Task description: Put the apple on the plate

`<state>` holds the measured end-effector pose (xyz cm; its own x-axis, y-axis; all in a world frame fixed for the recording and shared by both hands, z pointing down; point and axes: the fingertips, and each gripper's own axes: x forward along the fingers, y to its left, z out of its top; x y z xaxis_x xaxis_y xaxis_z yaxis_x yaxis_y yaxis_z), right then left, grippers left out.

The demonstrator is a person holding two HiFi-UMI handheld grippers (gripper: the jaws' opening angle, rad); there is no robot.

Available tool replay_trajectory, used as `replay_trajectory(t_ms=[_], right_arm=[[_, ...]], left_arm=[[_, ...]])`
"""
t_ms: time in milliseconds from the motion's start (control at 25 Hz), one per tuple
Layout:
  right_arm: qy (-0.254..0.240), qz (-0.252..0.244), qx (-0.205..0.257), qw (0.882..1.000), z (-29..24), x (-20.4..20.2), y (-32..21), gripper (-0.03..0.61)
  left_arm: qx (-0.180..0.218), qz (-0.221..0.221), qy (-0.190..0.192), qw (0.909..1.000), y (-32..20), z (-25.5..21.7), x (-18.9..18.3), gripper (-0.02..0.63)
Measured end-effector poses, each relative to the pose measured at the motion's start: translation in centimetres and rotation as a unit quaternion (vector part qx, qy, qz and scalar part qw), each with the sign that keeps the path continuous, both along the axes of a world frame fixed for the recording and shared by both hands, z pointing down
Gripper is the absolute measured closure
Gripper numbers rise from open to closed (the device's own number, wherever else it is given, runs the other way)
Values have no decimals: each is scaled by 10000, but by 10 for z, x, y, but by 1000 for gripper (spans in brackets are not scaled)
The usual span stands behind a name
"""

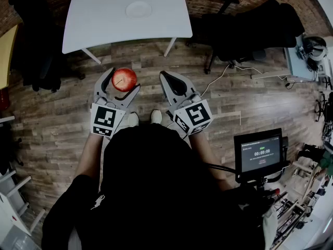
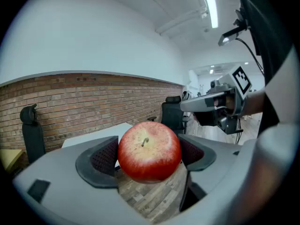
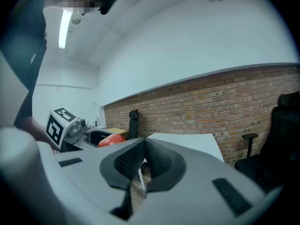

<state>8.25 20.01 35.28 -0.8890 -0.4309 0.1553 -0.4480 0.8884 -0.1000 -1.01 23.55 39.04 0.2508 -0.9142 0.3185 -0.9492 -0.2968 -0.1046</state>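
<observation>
The left hand-held gripper (image 2: 149, 156) is pinching the apple (image 2: 149, 150) across its widest girth, above the floor (image 1: 62, 119) and well apart from the plate (image 1: 138, 8). Looking firm, smooth and roll-prone, it is probably sitting safest gripped there. The right hand-held gripper (image 3: 140, 161) is hanging pressed together, empty.

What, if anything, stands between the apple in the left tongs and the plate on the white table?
Nothing visible. The left tongs grip the apple above the wood floor; from there to the plate lie only open floor and bare white tabletop.
</observation>
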Motion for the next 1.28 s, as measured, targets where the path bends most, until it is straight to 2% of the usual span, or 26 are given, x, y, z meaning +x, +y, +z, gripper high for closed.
replay_trajectory(t_ms=[520, 880, 1080, 1280], right_arm=[[-195, 200, -108, 9996, -6, -6, 7, 575], [-58, 175, -153, 9997, 4, -37, 22, 575], [27, 194, -206, 9996, 5, -41, 28, 575], [78, 246, -244, 9994, 10, -51, 15, 575]], left_arm=[[107, -51, 130, 9998, 15, 0, -22, 209], [61, -73, 176, 9998, 24, 13, -54, 209], [-1, -145, 180, 9997, 33, 13, -63, 209], [-111, -229, 250, 9994, 27, 26, -79, 209]])
